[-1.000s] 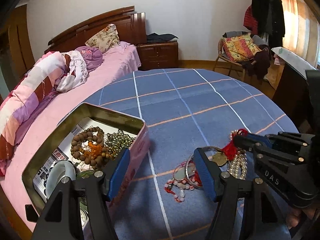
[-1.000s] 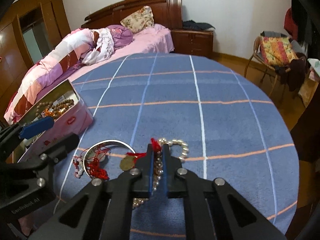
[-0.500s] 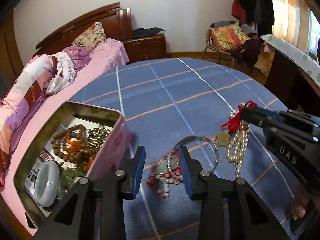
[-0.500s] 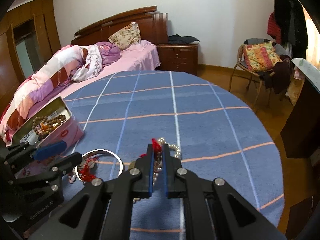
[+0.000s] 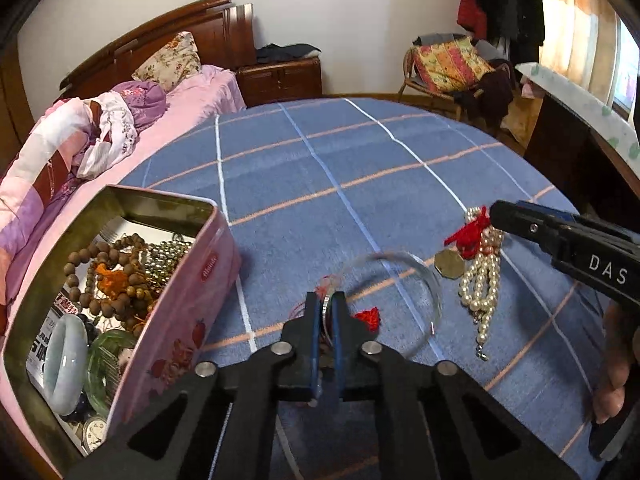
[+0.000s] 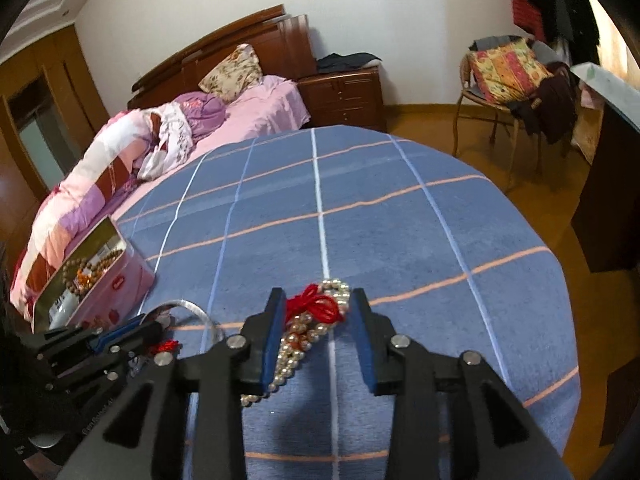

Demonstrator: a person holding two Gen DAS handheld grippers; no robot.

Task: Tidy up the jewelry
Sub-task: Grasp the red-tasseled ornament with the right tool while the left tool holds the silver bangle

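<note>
My left gripper (image 5: 328,306) is shut on the near rim of a silver bangle (image 5: 434,300), which looks blurred above the blue checked tablecloth (image 5: 320,168); a red tassel (image 5: 368,317) lies inside the ring. The jaws of my right gripper (image 6: 317,296) are opening. A pearl necklace (image 6: 298,340) with a red cord (image 6: 316,306) lies on the cloth between them, and the pads do not press on it. In the left wrist view the necklace (image 5: 482,280) and its brass coin (image 5: 450,264) lie just below the right gripper (image 5: 504,210).
An open pink tin (image 5: 192,288) stands at the table's left edge, holding wooden beads (image 5: 108,276), green-gold beads and jade bangles (image 5: 64,360). A pink bed (image 6: 168,148) runs along the left side. A chair with cushions (image 6: 504,68) and a dark desk stand at the right.
My left gripper closed from wide open onto the bangle's rim. My right gripper opened off the red cord, and the pearl necklace went from hanging to lying on the cloth.
</note>
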